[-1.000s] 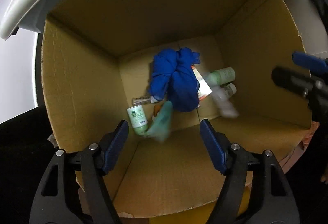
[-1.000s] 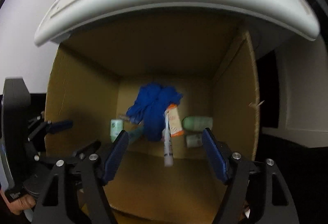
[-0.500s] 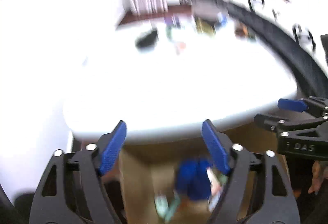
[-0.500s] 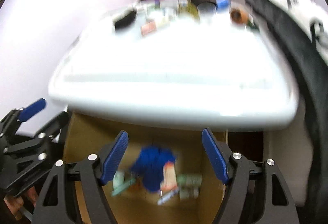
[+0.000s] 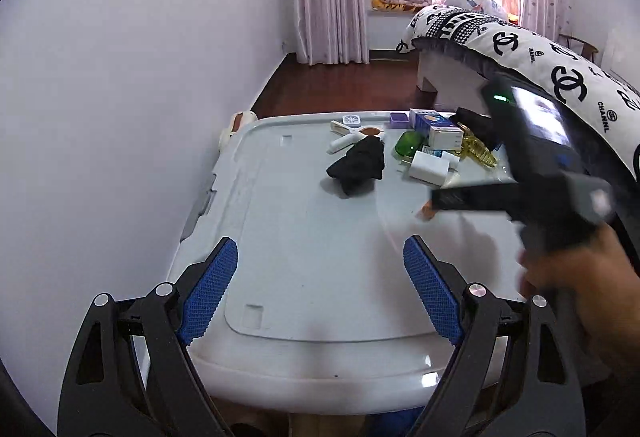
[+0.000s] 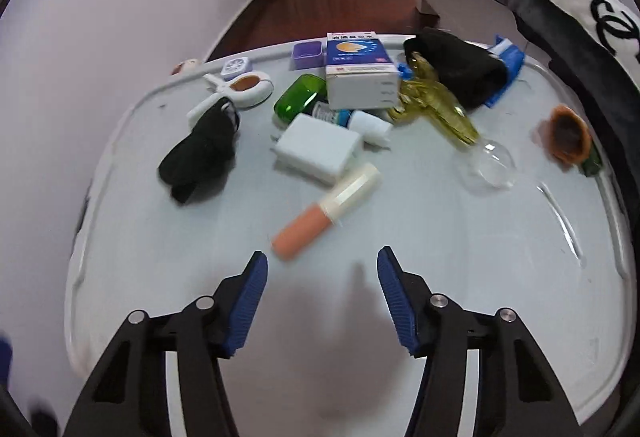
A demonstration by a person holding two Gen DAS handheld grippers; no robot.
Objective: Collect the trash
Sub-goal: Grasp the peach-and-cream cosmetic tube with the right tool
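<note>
My right gripper [image 6: 322, 261] hovers low over the white plastic tabletop [image 6: 460, 257]. Its jaws are closing with nothing between them. An orange-and-white tube [image 6: 326, 211] lies just ahead of its fingertips. Behind the tube sit a white charger block [image 6: 316, 147], a black cloth [image 6: 200, 153], a dropper bottle [image 6: 368, 125] and a blue-and-white medicine box [image 6: 356, 69]. My left gripper [image 5: 320, 257] hangs over the near edge of the tabletop [image 5: 320, 237]. Its jaws are opening and hold nothing. A hand [image 5: 580, 277] carries the right gripper at the right of the left wrist view.
Also on the top are a green case [image 6: 300, 97], a yellow hair claw [image 6: 436, 105], a black bundle [image 6: 452, 65], a clear round lid [image 6: 492, 165] and a brown peel [image 6: 566, 133]. A bed [image 5: 540, 49] runs along the right and a wall [image 5: 120, 77] along the left.
Both grippers have come up out of the cardboard box under the table and now face the tabletop. The left jaws stand wider than before and the right jaws narrower.
</note>
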